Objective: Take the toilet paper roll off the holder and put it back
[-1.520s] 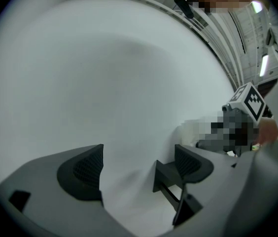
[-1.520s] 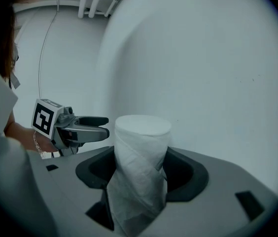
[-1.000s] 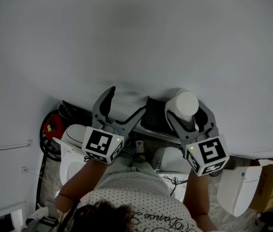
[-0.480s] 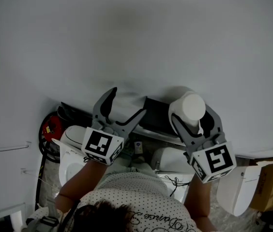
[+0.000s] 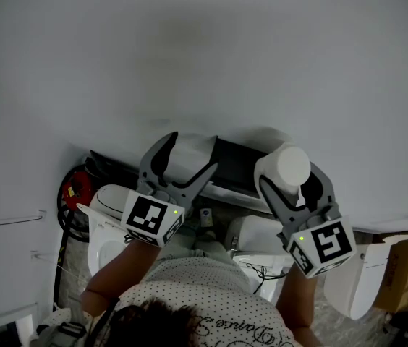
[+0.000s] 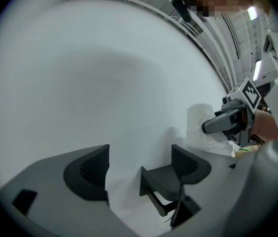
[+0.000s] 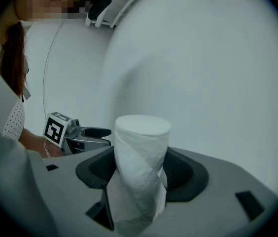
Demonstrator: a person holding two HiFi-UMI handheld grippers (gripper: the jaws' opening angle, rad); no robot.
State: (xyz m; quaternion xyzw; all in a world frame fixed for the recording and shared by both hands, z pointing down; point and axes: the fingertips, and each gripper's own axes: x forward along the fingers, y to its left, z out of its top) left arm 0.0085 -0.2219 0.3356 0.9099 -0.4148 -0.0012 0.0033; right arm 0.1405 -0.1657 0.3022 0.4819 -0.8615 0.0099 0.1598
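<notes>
My right gripper (image 5: 291, 173) is shut on the white toilet paper roll (image 5: 292, 163), which stands upright between its pads (image 7: 141, 152) just off the grey wall. The black holder (image 5: 236, 168) is fixed to the wall between my two grippers, left of the roll. My left gripper (image 5: 189, 152) is at the holder's left end. Its jaws are closing but still stand wide, and the pads press on nothing. In the left gripper view the holder's black bracket (image 6: 161, 179) sits between the jaws, near the right pad, with the roll (image 6: 200, 125) and the right gripper (image 6: 227, 120) beyond it.
Below the holder are a white toilet seat (image 5: 110, 208), a white tank (image 5: 251, 237) and a red object (image 5: 77, 190) at the left. Another white fixture (image 5: 356, 280) and a cardboard box (image 5: 399, 266) lie at the lower right. The plain grey wall fills the upper view.
My right gripper has carried the roll to the right and slightly down, away from the holder, so more of the black holder shows. The left gripper has hardly moved.
</notes>
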